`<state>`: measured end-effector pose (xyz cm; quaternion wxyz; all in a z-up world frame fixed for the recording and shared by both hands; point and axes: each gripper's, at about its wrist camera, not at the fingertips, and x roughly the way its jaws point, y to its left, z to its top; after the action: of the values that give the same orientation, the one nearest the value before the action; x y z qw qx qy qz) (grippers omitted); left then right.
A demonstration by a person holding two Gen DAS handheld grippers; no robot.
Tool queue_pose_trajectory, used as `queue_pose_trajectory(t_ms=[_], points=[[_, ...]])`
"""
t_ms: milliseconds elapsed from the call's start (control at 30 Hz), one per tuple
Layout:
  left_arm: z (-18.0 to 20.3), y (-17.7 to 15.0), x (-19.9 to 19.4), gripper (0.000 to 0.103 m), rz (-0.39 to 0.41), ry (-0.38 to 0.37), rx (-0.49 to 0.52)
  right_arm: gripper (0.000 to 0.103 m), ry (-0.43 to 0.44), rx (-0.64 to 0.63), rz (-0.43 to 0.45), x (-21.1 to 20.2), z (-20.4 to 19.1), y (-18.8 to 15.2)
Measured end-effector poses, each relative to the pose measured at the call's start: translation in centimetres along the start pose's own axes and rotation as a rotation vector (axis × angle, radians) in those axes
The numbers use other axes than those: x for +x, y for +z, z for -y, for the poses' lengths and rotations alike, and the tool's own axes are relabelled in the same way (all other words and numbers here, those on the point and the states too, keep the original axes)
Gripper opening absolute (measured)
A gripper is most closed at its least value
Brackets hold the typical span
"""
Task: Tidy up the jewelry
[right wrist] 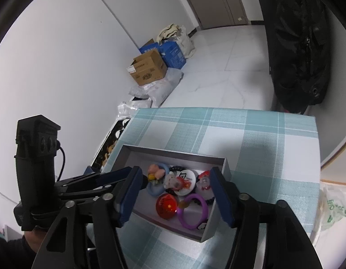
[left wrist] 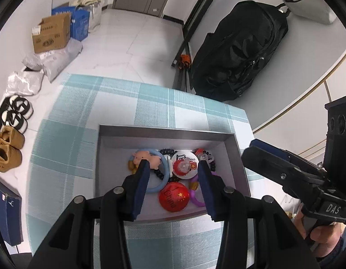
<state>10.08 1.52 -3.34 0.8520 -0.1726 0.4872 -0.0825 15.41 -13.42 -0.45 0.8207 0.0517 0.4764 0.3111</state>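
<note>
A grey open box (left wrist: 166, 132) (right wrist: 173, 152) sits on a teal plaid cloth. Inside lie a red China badge (left wrist: 174, 196) (right wrist: 166, 205), a white round badge (left wrist: 185, 163) (right wrist: 186, 182), a blue ring with a pink pig (left wrist: 148, 157) (right wrist: 156, 170), a purple ring (right wrist: 192, 211) (left wrist: 196, 198) and black beaded bracelets (left wrist: 165, 151). My left gripper (left wrist: 174, 165) is open and empty above the box. My right gripper (right wrist: 175, 171) is open and empty over the box's near side; it shows in the left wrist view (left wrist: 285, 168) to the right of the box.
The plaid cloth (left wrist: 119, 98) (right wrist: 262, 139) covers a small table. A black backpack (left wrist: 240, 51) leans against the wall beyond. Cardboard boxes (left wrist: 50, 32), bags and shoes (left wrist: 7, 152) line the floor at left. A plastic bag (right wrist: 334, 204) lies at right.
</note>
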Motion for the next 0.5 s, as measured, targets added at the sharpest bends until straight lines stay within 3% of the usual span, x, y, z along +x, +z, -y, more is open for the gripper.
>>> queue_pose_trajectory(t_ms=[167,233,500], points=[[0.5,-0.4,-1.4,0.041,0.05,0.024,0.028,0.079,-0.009,0.006,0.056,-1.4,-0.3,-0.8],[0.8,-0.6,-2.0,0.05,0.083,0.038,0.038,0.082,-0.016,0.008,0.072,-1.9,-0.5,-1.2],[1.5,-1.8,-4.8,0.06,0.209,0.067,0.089,0.089,-0.046,-0.025,0.153,-4.0,-1.8,-2.7]])
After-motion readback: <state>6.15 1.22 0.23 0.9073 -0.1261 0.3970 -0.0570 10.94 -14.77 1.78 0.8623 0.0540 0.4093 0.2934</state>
